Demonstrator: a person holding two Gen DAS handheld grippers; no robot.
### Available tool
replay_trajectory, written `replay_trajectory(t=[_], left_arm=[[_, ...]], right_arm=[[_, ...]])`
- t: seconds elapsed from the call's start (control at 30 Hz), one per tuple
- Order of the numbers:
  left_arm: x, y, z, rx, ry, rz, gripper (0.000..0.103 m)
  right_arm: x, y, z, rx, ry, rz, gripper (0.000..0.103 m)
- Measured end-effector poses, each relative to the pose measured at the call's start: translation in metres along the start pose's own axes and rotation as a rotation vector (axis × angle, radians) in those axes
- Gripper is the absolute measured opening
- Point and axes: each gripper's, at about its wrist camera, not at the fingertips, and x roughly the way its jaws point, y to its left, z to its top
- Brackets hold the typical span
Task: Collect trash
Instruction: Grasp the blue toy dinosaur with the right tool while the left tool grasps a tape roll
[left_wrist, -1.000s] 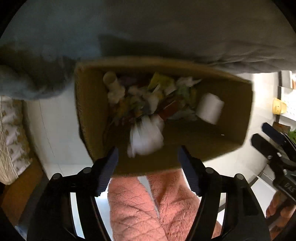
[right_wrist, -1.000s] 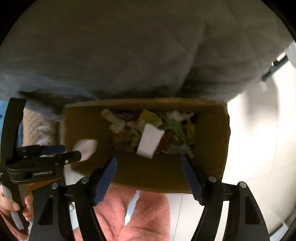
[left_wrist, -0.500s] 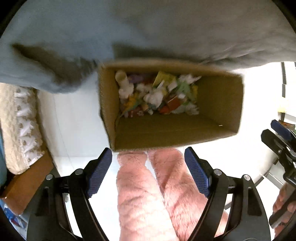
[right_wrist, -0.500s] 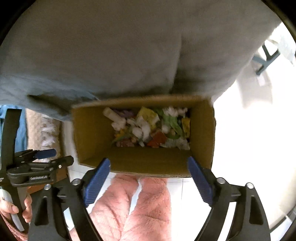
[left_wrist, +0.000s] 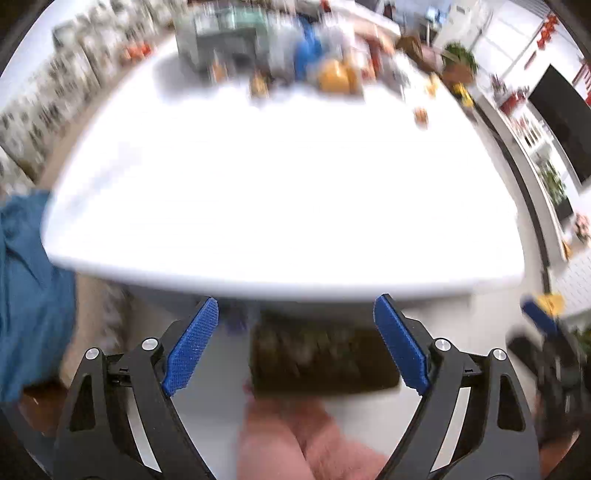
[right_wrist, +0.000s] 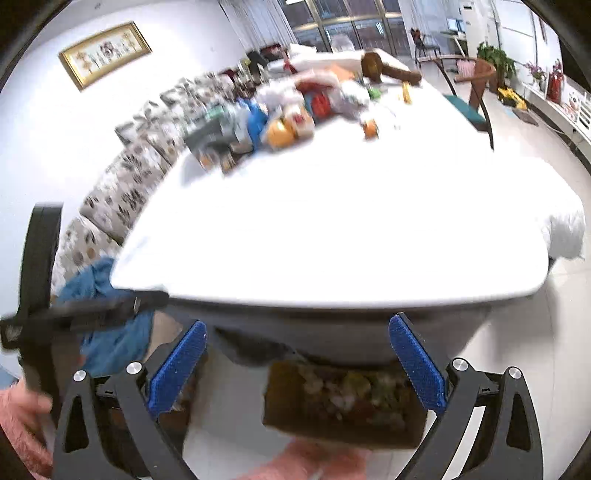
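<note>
Right wrist | white table (right_wrist: 332, 229), clutter (right_wrist: 288, 110) far end | sofa (right_wrist: 122, 177) | both tongs spread, empty

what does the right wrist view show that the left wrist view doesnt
Only the right wrist view shows the framed picture on the wall, the patterned sofa and a wooden chair. Only the left wrist view shows the dark screen at the right. Both share the white table with clutter at its far end, the cardboard box of trash on the floor below, the blue cloth, and open, empty jaws.
</note>
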Motion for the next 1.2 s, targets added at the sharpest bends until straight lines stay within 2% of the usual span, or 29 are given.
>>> replay_trajectory(t=[0.07, 0.2, 0.33, 0.4, 0.5, 0.57, 0.63, 0.67, 0.7, 0.73, 0.87, 0.93, 0.97, 1.03, 1.1, 1.2], left_arm=[[0.004, 0.000, 0.034, 0.007, -0.061, 0.018, 0.091], [0.044, 0.007, 0.115, -0.025, -0.094, 0.077, 0.091], [0.095, 0.005, 0.192, -0.021, -0.086, 0.159, 0.091], [0.120, 0.001, 0.218, 0.007, -0.071, 0.220, 0.091], [0.155, -0.006, 0.243, 0.074, -0.028, 0.275, 0.091], [0.170, -0.014, 0.254, 0.140, -0.035, 0.298, 0.090], [0.182, -0.018, 0.256, 0.186, -0.016, 0.289, 0.090], [0.192, -0.020, 0.258, 0.210, 0.008, 0.290, 0.086], [0.197, -0.020, 0.259, 0.223, 0.021, 0.283, 0.066], [0.200, -0.018, 0.261, 0.236, 0.026, 0.237, 0.058], [0.189, -0.004, 0.258, 0.228, 0.019, 0.123, 0.055], [0.169, 0.012, 0.252, 0.189, 0.005, 0.012, 0.054], [0.161, 0.019, 0.249, 0.179, -0.003, -0.018, 0.054], [0.137, 0.032, 0.237, 0.168, -0.027, -0.074, 0.054], [0.114, 0.052, 0.217, 0.141, -0.021, -0.166, 0.054], [0.096, 0.071, 0.179, 0.121, 0.004, -0.227, 0.054]], right_arm=[[-0.005, 0.001, 0.005, 0.001, -0.016, 0.008, 0.098], [-0.013, -0.004, 0.002, 0.021, -0.005, -0.019, 0.098], [-0.015, -0.010, -0.013, 0.069, 0.021, -0.083, 0.098], [-0.014, -0.015, -0.020, 0.109, 0.041, -0.116, 0.098], [-0.011, -0.025, -0.032, 0.190, 0.069, -0.161, 0.098], [-0.008, -0.028, -0.035, 0.230, 0.080, -0.183, 0.098], [-0.005, -0.027, -0.037, 0.261, 0.088, -0.203, 0.098], [-0.005, -0.025, -0.036, 0.272, 0.088, -0.204, 0.098], [-0.005, -0.023, -0.036, 0.280, 0.086, -0.200, 0.098], [-0.004, -0.021, -0.034, 0.284, 0.083, -0.200, 0.098], [0.004, -0.008, -0.025, 0.272, 0.088, -0.188, 0.098], [0.010, 0.001, -0.016, 0.251, 0.089, -0.182, 0.098], [0.011, 0.004, -0.013, 0.241, 0.088, -0.180, 0.098], [0.020, 0.013, -0.003, 0.216, 0.093, -0.168, 0.098], [0.030, 0.021, 0.008, 0.191, 0.098, -0.161, 0.098], [0.046, 0.036, 0.027, 0.135, 0.099, -0.140, 0.098]])
